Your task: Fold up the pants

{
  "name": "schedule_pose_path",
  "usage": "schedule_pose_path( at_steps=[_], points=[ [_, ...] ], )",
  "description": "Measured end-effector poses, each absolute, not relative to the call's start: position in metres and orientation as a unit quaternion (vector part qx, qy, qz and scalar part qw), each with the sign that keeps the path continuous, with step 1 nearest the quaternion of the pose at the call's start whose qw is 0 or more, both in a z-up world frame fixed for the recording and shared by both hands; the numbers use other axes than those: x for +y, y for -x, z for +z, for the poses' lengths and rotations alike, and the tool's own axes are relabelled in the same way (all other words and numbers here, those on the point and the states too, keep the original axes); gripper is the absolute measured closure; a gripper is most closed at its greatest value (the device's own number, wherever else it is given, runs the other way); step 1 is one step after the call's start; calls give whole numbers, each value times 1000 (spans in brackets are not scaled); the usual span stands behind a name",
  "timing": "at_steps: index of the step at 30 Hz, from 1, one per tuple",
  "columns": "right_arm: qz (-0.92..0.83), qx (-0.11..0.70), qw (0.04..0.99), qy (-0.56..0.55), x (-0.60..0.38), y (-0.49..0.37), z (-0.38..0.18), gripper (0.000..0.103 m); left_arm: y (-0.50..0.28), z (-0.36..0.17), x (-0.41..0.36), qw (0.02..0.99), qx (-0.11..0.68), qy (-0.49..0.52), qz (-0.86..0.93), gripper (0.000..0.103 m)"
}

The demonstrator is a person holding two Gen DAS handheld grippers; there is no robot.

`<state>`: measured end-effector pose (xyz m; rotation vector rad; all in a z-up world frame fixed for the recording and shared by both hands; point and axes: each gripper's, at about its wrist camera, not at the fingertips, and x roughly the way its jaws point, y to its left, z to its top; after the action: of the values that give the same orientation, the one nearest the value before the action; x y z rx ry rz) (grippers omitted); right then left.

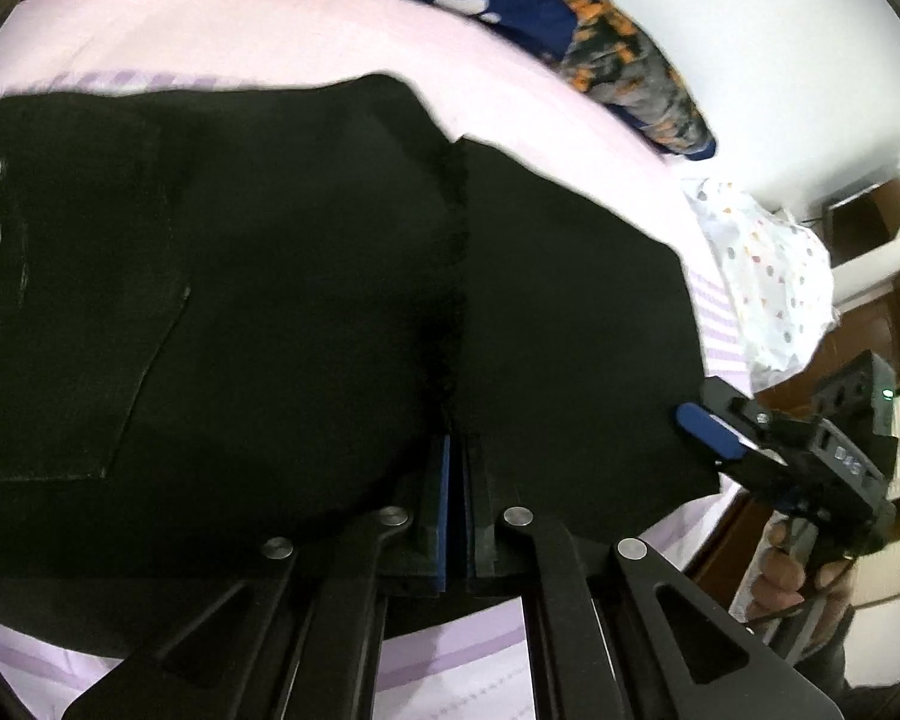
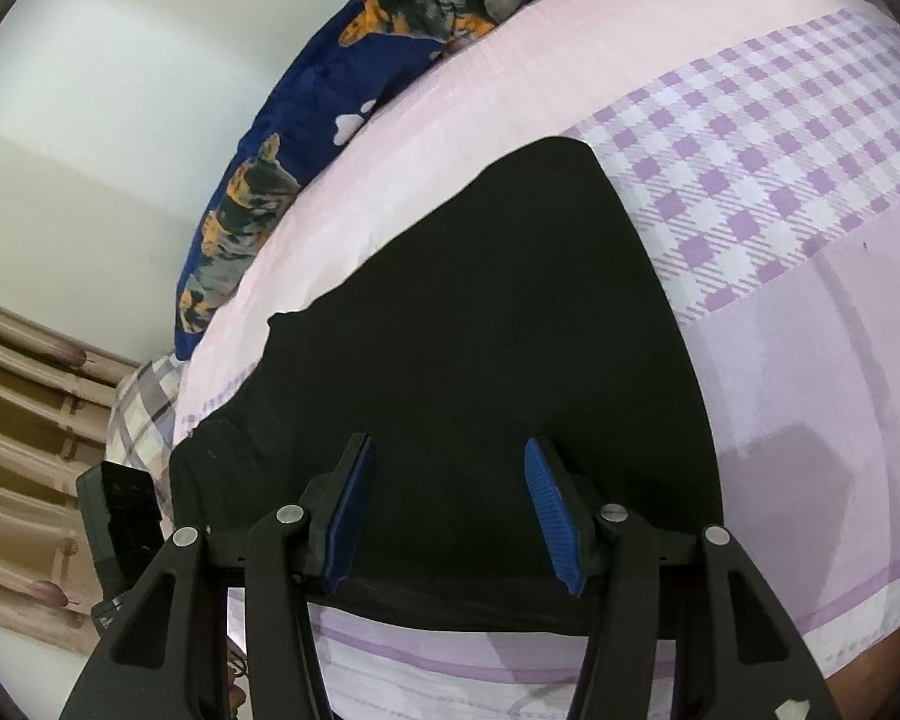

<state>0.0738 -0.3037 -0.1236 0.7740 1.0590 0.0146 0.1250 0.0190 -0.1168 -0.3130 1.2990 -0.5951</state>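
Black pants (image 1: 270, 300) lie spread flat on a pink and lilac bed sheet (image 1: 240, 30). My left gripper (image 1: 457, 450) is shut on the near edge of the pants, at a seam or fold line. A back pocket shows to its left. My right gripper (image 2: 447, 462) is open, its blue pads (image 2: 549, 510) spread over the near edge of the pants (image 2: 480, 312). It also shows in the left wrist view (image 1: 714, 429), at the right corner of the pants, held by a hand.
A navy patterned pillow (image 1: 618, 60) lies along the far side of the bed by a white wall. A white dotted cloth (image 1: 768, 264) lies at the bed's right end. Brown wooden furniture (image 1: 870, 324) stands beyond it. Beige curtains (image 2: 18, 450) hang at the left.
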Motion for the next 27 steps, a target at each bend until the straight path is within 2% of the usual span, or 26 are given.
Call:
schedule_pose_path(
  at_steps=[6, 8, 9, 10, 12, 22, 27],
  points=[
    [1, 497, 795, -349, -301, -76, -125, 53, -126, -117, 22, 735, 593, 167, -283, 99],
    [1, 496, 795, -350, -301, -76, -125, 54, -131, -121, 29, 712, 602, 209, -294, 90],
    [1, 496, 795, -350, -301, -76, -125, 54, -134, -123, 33, 701, 607, 229, -296, 78],
    [1, 496, 795, -350, -302, -75, -125, 54, -138, -125, 39, 693, 607, 250, -299, 73],
    [1, 496, 795, -349, -301, -76, -125, 54, -143, -125, 42, 694, 601, 259, -301, 71],
    [2, 495, 791, -361, -305, -77, -127, 53, -187, -140, 19, 668, 589, 282, -358, 70],
    [3, 492, 787, -372, -309, -76, -128, 53, -181, -145, 6, 636, 603, 276, -394, 72]
  ],
)
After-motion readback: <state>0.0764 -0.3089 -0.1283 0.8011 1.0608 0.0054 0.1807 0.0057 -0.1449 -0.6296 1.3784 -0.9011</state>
